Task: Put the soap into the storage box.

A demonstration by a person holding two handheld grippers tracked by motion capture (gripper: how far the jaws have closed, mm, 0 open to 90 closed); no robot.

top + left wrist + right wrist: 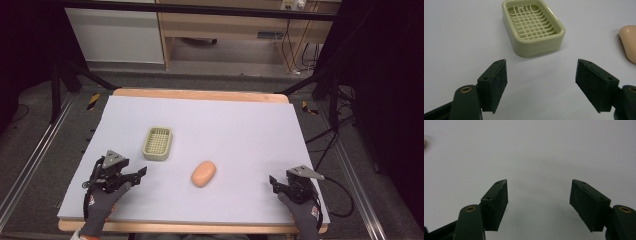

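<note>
While nothing is yet grasped, the lavender table sheet (240, 125) carries a green slatted soap dish (158, 143) just ahead of the left gripper (139, 175) and a peach soap bar (203, 173) off to that gripper's right, between it and the right gripper (273, 182). Both grippers stand released, jaws apart over bare sheet. Judged progress: work unstarted; soap lies outside the dish, untouched.
</note>
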